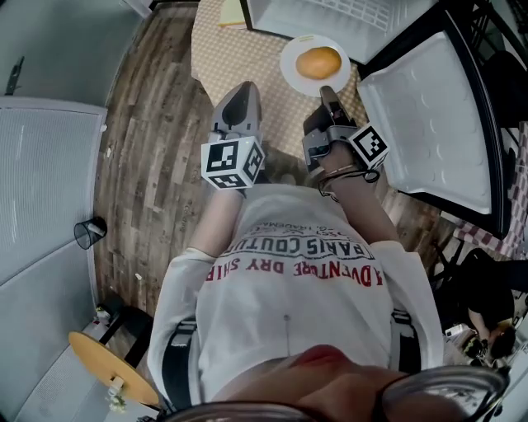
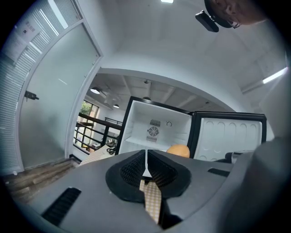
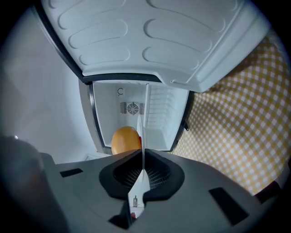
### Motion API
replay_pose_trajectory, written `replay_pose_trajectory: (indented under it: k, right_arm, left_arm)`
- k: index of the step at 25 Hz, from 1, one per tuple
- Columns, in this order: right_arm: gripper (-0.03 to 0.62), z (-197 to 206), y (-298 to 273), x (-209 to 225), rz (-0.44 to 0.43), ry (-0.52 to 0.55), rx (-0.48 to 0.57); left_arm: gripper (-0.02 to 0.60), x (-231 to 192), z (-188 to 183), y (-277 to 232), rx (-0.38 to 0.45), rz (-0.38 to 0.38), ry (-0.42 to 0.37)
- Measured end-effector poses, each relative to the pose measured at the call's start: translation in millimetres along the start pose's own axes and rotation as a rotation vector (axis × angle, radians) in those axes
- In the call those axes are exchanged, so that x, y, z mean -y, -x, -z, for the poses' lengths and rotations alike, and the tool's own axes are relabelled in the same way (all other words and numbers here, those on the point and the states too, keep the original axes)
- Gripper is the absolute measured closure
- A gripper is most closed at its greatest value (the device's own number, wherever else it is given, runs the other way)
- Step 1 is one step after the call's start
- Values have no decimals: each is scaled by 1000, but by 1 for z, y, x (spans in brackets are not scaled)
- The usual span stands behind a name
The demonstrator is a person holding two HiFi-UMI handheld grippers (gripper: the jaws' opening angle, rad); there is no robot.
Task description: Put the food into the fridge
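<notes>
Leftward, the left gripper point(image 1: 244, 87) has its fingers pressed together, holding nothing. The right gripper point(image 1: 326, 91) is clamped on the rim of a white plate point(image 1: 290, 70) – round orange food point(image 1: 318, 62) on it – just before the open fridge point(image 1: 330, 13).

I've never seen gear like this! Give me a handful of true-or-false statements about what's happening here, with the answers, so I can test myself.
1. The fridge has its door open. True.
2. The food is already inside the fridge. False: it lies outside, in front of the open fridge.
3. The round orange food sits on a white plate. True.
4. The right gripper is empty. False: its jaws are shut on the plate's rim.
5. The left gripper carries a cup. False: its jaws are together with nothing in them.
</notes>
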State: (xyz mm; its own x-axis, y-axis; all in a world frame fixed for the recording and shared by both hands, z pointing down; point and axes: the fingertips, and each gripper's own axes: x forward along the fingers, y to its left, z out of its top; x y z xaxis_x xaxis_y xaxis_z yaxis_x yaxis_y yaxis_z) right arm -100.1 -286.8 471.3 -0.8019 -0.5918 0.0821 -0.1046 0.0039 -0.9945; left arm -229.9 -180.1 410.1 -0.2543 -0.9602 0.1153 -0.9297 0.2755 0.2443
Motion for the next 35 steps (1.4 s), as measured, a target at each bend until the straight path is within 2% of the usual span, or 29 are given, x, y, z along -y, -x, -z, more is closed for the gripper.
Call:
replay_pose_trajectory:
  k: [13,18,28,35]
  right_arm:
    - [560,-46,-74,-9,20,-21,301]
    - [560,-56,-103,-9,29,-30,390]
    - [560,-79,-153,-12,66,-23,500]
    - [560,-88,-184,-9,82,-29,545]
  left_arm:
    - [548,-26,-34,-140,-53,279,-27]
    - [548,-38,-39,-180,-74,363,-31]
    - [548,-51,-33,-220,-141,476,-47]
    - [548,-61,-19,-234,-187,521,-50]
